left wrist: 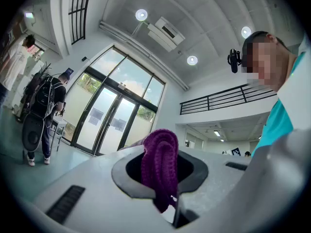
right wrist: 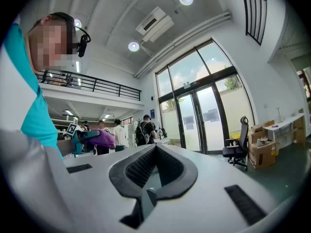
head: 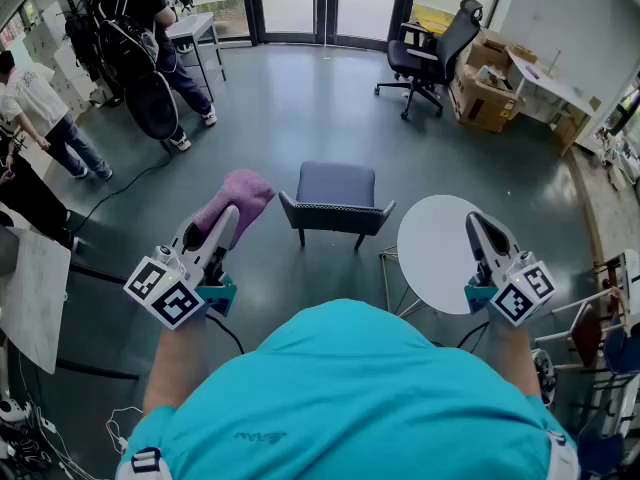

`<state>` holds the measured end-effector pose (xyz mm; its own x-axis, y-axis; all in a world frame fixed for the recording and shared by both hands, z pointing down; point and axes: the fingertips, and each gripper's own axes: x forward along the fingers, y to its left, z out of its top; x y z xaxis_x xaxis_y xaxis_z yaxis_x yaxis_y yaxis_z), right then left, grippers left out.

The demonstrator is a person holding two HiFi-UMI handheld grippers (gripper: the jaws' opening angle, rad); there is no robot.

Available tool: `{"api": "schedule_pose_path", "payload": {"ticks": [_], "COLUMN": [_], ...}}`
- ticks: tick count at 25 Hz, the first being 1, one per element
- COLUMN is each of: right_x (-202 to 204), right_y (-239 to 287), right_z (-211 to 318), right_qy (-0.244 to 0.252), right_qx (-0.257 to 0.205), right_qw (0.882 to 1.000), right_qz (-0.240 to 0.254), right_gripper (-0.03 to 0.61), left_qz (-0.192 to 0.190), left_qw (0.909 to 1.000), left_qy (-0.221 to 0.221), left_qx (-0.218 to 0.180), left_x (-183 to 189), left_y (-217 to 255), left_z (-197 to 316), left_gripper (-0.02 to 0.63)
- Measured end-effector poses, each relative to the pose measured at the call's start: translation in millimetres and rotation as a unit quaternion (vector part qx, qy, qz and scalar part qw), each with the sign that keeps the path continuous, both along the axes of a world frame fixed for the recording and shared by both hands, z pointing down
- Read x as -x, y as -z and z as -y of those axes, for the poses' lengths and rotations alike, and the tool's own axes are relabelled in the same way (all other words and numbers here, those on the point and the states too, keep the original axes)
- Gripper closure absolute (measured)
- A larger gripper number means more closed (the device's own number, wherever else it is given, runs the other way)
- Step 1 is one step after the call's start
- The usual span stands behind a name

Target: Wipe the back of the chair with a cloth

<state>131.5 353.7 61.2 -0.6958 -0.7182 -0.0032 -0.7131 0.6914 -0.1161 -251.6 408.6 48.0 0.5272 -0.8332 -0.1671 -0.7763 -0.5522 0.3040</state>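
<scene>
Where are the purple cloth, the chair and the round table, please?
purple cloth (head: 238, 196), head view, its bunched top.
chair (head: 336, 184), head view, seat cushion.
round table (head: 435, 258), head view, bare white top.

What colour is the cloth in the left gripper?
Purple; the cloth shows best in the left gripper view.

1. Left gripper (head: 230, 218) is held out ahead on the left, its jaws clamped on a purple cloth (head: 242, 190).
2. Right gripper (head: 480, 226) is held out on the right, jaws closed together with nothing between them.
3. Left forearm (head: 178, 363) and right forearm (head: 512, 353), both bare, reach forward.
</scene>
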Motion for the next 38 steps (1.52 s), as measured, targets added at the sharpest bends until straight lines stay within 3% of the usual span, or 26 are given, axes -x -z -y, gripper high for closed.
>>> {"api": "schedule_pose_path", "payload": {"ticks": [17,27,32,38], "right_x": [41.8,89.3,119.3,132.2], "right_y": [11.8,28.4,31.6,26.3], "right_z": [18.0,36.9,49.8,68.1], "right_qy": [0.015,-0.007,-0.028,-0.052], "right_qx": [-0.009,-0.027,-0.024,-0.011], "right_qw": [1.0,1.0,0.999,0.999], "right_qz": [-0.009,0.011,0.02,0.012], "right_gripper": [0.588,0.588,0.588,0.588], "left_qz": [-0.015,-0.005,0.0,0.003], "left_qw": [0.9999,0.9999,0.9999,0.9989], "left_qy": [0.006,-0.003,-0.013,-0.043], "left_qx": [-0.005,-0.014,-0.001,0.019], "left_x": [36.9,94.2,133.2,142.2], "left_y": [-3.5,6.6,2.1,-13.2], "left_z": [12.6,19.9,29.2,55.9], "left_gripper": [0.554,0.554,0.555,0.555]}}
